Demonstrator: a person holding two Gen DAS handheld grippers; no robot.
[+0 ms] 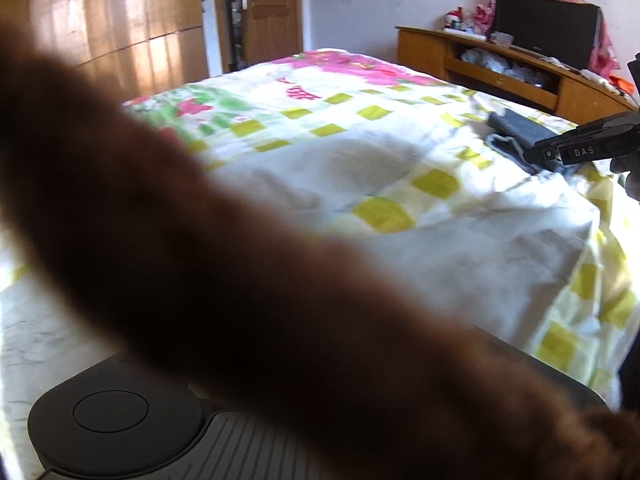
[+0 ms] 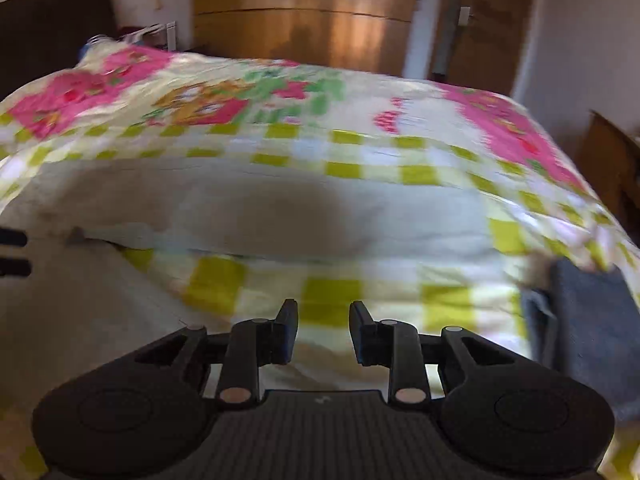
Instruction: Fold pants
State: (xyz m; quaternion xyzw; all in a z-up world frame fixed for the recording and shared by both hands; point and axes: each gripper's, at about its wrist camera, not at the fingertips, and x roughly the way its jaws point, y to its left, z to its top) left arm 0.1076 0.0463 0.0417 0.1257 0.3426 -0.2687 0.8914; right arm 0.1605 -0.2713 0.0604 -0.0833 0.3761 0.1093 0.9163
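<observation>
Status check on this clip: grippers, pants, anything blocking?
Right gripper open, empty, above the bedspread. Left gripper's fingers hidden behind blurred brown fabric covering its camera; state unknown. Folded grey garment lies near the bed's edge, untouched.

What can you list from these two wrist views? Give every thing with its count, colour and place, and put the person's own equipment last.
Brown fabric: one, brown, blurred, right against the left wrist camera, hiding the left jaws.
Folded garment: one, dark grey, on the bed's right side.
Bedspread: one, cream with yellow-green checks and pink flowers, covering the bed.
Wardrobe: one, wooden, beyond the bed.
Door: one, wooden, beside the wardrobe.
Cabinet: one, wooden, against the wall to the right.
TV: one, black, on the cabinet, pink cloth draped over it.
Left gripper: one, black; jaws hidden.
Right gripper: one, black, jaws apart and empty, over the bedspread.
</observation>
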